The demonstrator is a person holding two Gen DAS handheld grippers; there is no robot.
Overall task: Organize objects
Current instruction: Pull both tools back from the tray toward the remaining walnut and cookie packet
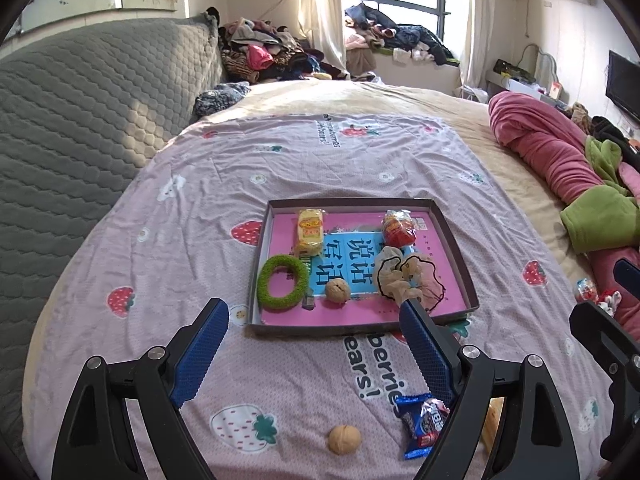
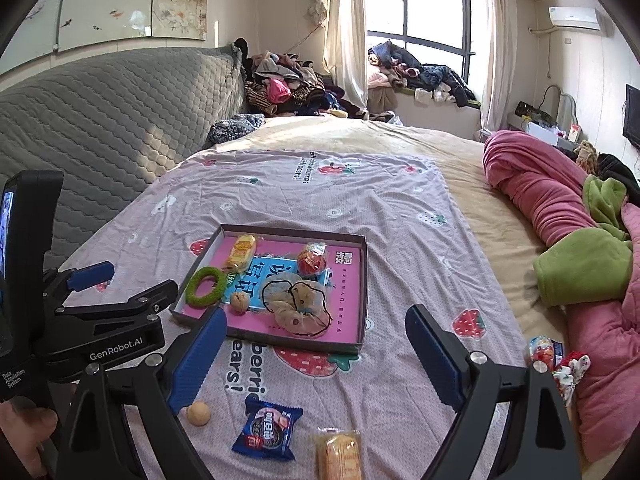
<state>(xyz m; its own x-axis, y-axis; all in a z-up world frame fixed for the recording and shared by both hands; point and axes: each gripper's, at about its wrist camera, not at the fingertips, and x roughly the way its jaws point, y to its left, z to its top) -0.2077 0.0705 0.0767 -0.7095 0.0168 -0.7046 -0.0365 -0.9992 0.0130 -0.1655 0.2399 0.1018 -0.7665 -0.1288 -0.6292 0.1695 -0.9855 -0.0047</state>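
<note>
In shallow rectangular tray [image 1: 452, 236]: fuzzy green ring [image 1: 282, 284], wrinkled walnut [image 1: 337, 290].

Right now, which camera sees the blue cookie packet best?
The right wrist view: the blue cookie packet lies whole and unobstructed on the strawberry sheet. In the left wrist view, the left gripper covers part of the packet.

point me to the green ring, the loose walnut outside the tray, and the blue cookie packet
green ring [image 1: 283, 285]: left wrist view, left side of the loop.
loose walnut [image 1: 344, 439]: left wrist view, shell centre.
blue cookie packet [image 2: 267, 429]: right wrist view, middle of the wrapper.
</note>
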